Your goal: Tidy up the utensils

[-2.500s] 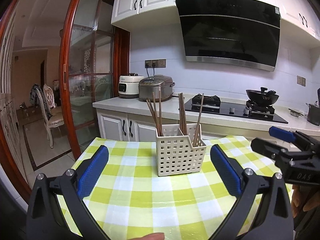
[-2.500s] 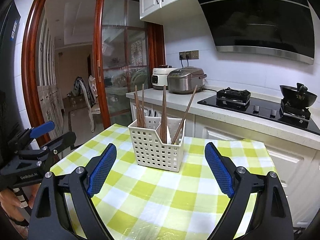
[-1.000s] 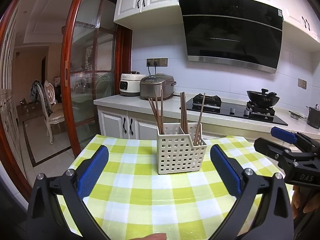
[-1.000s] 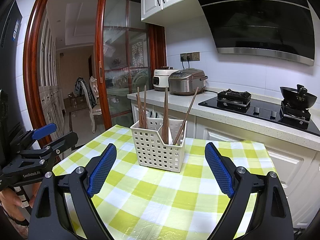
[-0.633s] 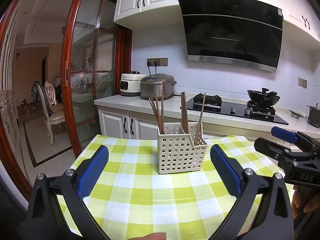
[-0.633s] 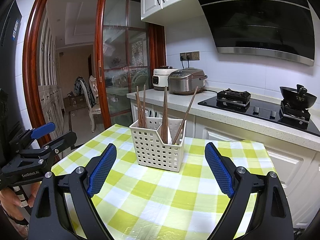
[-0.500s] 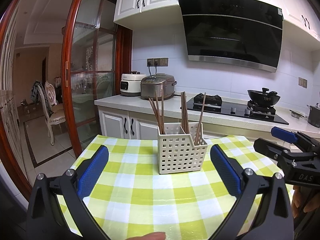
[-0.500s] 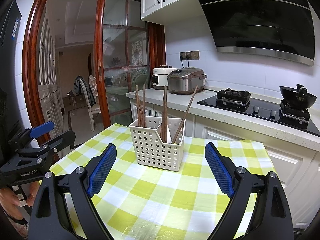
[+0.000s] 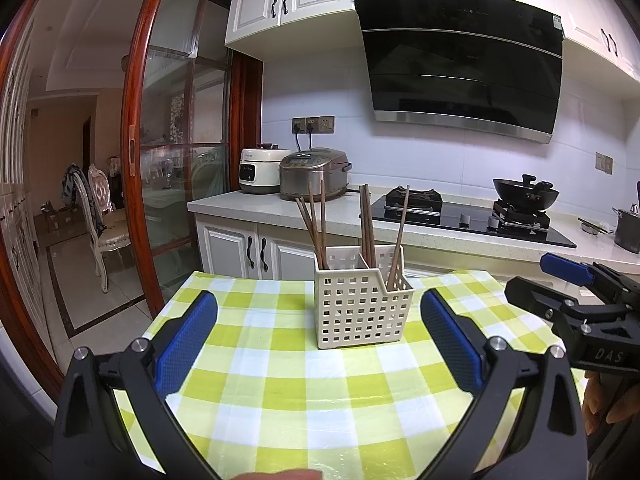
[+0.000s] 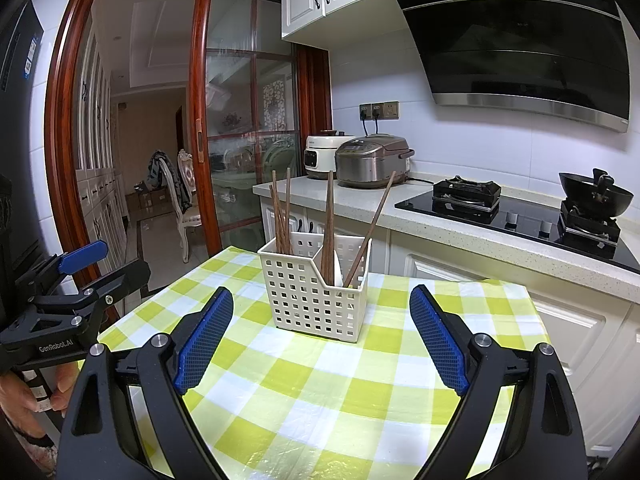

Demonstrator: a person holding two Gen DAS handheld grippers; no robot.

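A white perforated utensil basket [image 9: 362,306] stands upright on the green-and-white checked tablecloth [image 9: 320,396]. It also shows in the right wrist view [image 10: 314,294]. Several brown chopsticks [image 9: 316,220] stand in its compartments, some leaning; they also show in the right wrist view [image 10: 329,228]. My left gripper [image 9: 318,336] is open and empty, held back from the basket. My right gripper [image 10: 320,332] is open and empty, also short of the basket. Each gripper shows at the edge of the other's view.
A kitchen counter [image 9: 420,236] runs behind the table with two rice cookers [image 9: 312,174], a gas hob [image 9: 472,216] and a black wok [image 9: 524,194]. A glass sliding door with red frame [image 9: 136,160] is at left. The table's left edge drops to the floor.
Both views have shifted only slightly; the basket sits a little further away than 2.5 s ago. Both grippers remain open and empty.
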